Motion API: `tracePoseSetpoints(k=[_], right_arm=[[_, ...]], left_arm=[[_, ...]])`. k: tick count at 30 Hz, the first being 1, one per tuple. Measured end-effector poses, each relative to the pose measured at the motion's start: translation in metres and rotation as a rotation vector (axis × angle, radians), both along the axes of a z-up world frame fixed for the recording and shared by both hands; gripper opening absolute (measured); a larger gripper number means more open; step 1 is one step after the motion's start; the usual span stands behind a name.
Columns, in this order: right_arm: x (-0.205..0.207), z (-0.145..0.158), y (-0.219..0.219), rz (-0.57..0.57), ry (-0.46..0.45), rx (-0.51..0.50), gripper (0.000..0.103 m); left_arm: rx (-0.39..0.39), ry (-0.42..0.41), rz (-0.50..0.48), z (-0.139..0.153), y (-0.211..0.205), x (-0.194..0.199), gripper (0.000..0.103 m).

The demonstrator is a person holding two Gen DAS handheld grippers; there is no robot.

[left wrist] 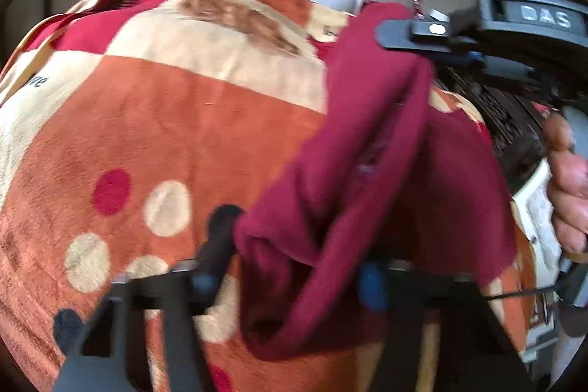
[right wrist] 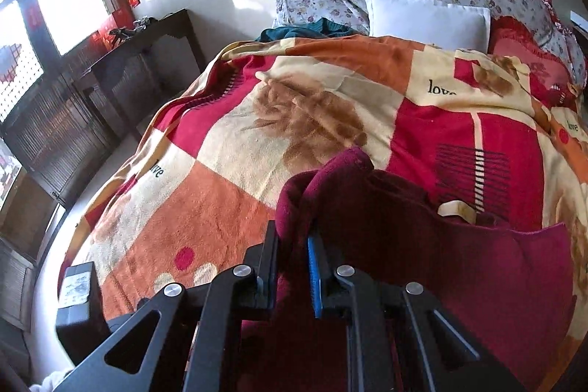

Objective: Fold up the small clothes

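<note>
Both claws clamp the maroon garment [left wrist: 371,193]: right gripper [right wrist: 294,245] and left gripper [left wrist: 297,241] stretch it slantwise between them, above the blanket [right wrist: 220,201].

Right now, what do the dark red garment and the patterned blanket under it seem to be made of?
Dark red garment: soft knit, probably cotton jersey; matte, drapes in limp folds. Patterned blanket: plush fleece, likely synthetic; fuzzy nap with a slight sheen. Neither can be confirmed by look alone.

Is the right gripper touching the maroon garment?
Touching. The right wrist view shows the right gripper with its jaws closed on a bunched fold of the maroon garment, lifting it above the patterned blanket.
</note>
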State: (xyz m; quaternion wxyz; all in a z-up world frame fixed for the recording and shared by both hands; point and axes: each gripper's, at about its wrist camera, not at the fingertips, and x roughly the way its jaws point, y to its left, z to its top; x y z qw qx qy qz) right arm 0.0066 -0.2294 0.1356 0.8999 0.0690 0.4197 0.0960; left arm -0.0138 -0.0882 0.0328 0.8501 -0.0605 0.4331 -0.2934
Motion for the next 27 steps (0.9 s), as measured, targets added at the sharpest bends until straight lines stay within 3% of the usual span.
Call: tracePoseSetpoints(k=[6,11,17,27], right_arm=[[-0.016,0.019,-0.019,-0.012,-0.036,-0.01,0.014],[-0.033,0.044,-0.043,-0.03,-0.073,-0.028,0.014],[-0.061,0.063,-0.084,-0.076,-0.108,-0.054,0.014],[-0.106,0.051,-0.178,-0.207,-0.103,-0.045,0.014]], left_arm=[[0.047,-0.08,-0.007,0.035,-0.01,-0.035,0.021],[0.007,-0.105,-0.054,0.066,-0.024,-0.058,0.019],[0.009,-0.143,-0.135,0.093,-0.068,-0.078,0.019],[0.066,-0.185,-0.304,0.107,-0.171,-0.124,0.019]])
